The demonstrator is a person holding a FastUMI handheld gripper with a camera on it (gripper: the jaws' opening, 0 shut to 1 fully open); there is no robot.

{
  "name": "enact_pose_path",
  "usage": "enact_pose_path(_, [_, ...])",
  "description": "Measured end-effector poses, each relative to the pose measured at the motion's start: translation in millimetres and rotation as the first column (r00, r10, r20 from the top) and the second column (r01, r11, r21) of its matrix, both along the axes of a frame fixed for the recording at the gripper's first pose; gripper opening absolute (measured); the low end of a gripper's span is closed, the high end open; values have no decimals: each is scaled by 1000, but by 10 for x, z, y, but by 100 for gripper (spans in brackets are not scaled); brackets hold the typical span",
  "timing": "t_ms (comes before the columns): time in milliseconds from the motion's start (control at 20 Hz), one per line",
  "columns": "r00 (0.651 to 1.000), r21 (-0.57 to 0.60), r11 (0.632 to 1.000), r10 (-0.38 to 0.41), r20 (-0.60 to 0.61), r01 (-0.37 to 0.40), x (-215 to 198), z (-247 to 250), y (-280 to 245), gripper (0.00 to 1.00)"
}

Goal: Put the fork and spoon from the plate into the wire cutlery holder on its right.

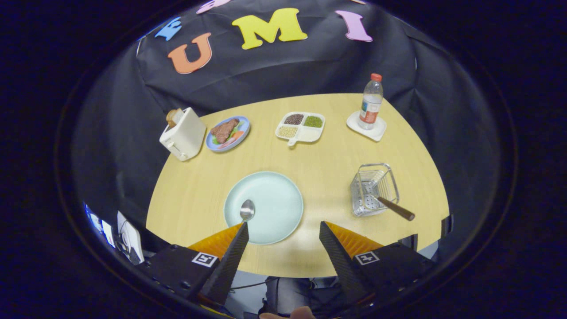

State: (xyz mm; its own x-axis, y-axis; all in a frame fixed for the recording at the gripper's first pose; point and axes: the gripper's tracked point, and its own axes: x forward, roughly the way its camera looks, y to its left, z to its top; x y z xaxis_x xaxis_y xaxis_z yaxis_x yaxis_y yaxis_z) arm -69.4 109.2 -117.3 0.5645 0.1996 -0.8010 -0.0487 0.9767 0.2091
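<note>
Yellow round table. Spoon lying on plate, bowl just ahead of left finger. Gripper open, holding nothing. Right of plate: wire holder, brown-handled utensil leaning out.

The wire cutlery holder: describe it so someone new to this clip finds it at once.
On the round wooden table, look right of the pale green plate, beyond the open gripper. The wire cutlery holder is a small see-through basket, with a brown utensil handle poking out, unlike the bottle behind it.
</note>
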Motion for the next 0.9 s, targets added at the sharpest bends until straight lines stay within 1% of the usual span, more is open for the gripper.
enact_pose_path(200, [997,1,999,41,-58,-41,-48,-314,414,96])
enact_pose_path(400, [983,10,996,87,-159,-87,-255,-666,782,96])
enact_pose_path(500, [980,5,995,96,-172,-96,-282,-772,908,96])
enact_pose_path(700, [962,47,995,93,-258,-84,-419,-997,1141,94])
enact_pose_path(850, [946,96,995,67,-318,-38,-461,-1071,1233,94])
enact_pose_path(900, [943,102,995,55,-327,-23,-440,-1092,1246,90])
